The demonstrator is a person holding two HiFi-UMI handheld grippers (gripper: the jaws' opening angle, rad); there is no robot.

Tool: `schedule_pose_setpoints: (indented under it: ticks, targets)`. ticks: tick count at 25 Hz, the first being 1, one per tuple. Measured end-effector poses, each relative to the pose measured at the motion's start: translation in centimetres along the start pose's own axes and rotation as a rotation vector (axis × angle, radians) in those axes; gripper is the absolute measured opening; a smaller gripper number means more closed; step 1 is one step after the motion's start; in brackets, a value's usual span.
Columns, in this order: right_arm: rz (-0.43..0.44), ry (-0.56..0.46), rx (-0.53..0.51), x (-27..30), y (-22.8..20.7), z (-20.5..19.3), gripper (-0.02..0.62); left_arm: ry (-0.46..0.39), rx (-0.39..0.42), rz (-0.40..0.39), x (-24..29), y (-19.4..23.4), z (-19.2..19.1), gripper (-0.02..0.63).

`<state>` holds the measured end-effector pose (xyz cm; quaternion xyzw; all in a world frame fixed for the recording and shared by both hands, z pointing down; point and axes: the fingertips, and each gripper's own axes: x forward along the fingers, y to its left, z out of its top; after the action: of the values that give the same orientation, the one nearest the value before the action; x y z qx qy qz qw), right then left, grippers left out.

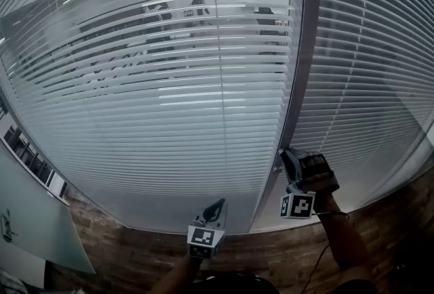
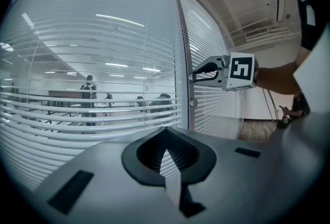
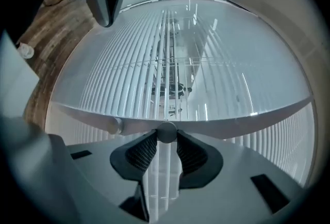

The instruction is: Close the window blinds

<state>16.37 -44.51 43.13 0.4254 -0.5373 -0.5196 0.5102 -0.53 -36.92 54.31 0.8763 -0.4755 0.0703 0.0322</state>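
White slatted blinds (image 1: pixel 169 82) hang behind the glass, their slats tilted partly apart so the room beyond shows through. My right gripper (image 1: pixel 285 156) is at the grey upright frame (image 1: pixel 302 69) between the two panes. In the right gripper view its pads (image 3: pixel 144 150) press on either side of a small round knob (image 3: pixel 166 131) on that frame. A second small knob (image 3: pixel 114 126) sits beside it. My left gripper (image 1: pixel 218 205) hovers lower and to the left, away from the frame, with its jaw tips together and nothing in them.
A second pane of blinds (image 1: pixel 366 69) fills the right side. Below the window runs a brick-patterned wall (image 1: pixel 135 252). A pale panel (image 1: pixel 34 225) stands at the lower left. People (image 1: pixel 156 8) stand in the room beyond the glass.
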Motion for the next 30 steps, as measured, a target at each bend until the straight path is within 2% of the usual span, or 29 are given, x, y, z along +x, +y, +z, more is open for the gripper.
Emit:
schedule_pose_setpoints:
  ticks: [4, 6, 8, 11, 17, 20, 24, 30]
  targets:
    - [-0.013, 0.001, -0.085, 0.0, 0.0, 0.1, 0.123, -0.021, 0.008, 0.003, -0.3, 0.4, -0.1, 0.000]
    - [-0.029, -0.009, -0.085, 0.0, 0.0, 0.1, 0.123, -0.014, 0.001, 0.002, -0.5, 0.3, 0.2, 0.000]
    - [-0.058, -0.039, -0.035, -0.3, -0.1, 0.3, 0.123, -0.013, -0.001, 0.003, -0.8, 0.4, 0.4, 0.000]
    - [-0.113, -0.115, 0.197, -1.9, -1.1, 0.9, 0.144, -0.008, 0.000, 0.013, -1.3, 0.6, 0.1, 0.000]
    - [-0.113, -0.181, 0.918, -2.7, -1.4, -0.2, 0.147, 0.007, -0.007, 0.033, -2.2, 1.1, -0.3, 0.000]
    - [-0.119, -0.235, 1.198, -2.6, -1.5, -0.7, 0.147, 0.008, -0.004, 0.036, -2.5, 1.0, -0.2, 0.000]
    - [-0.080, -0.220, 1.410, -2.3, -1.6, -1.2, 0.147, 0.009, -0.007, 0.034, -2.9, 0.6, -0.2, 0.000]
    - [-0.118, -0.126, 1.498, -0.9, -0.6, -1.4, 0.147, 0.016, 0.002, 0.029, -3.6, 0.2, -0.3, 0.000]
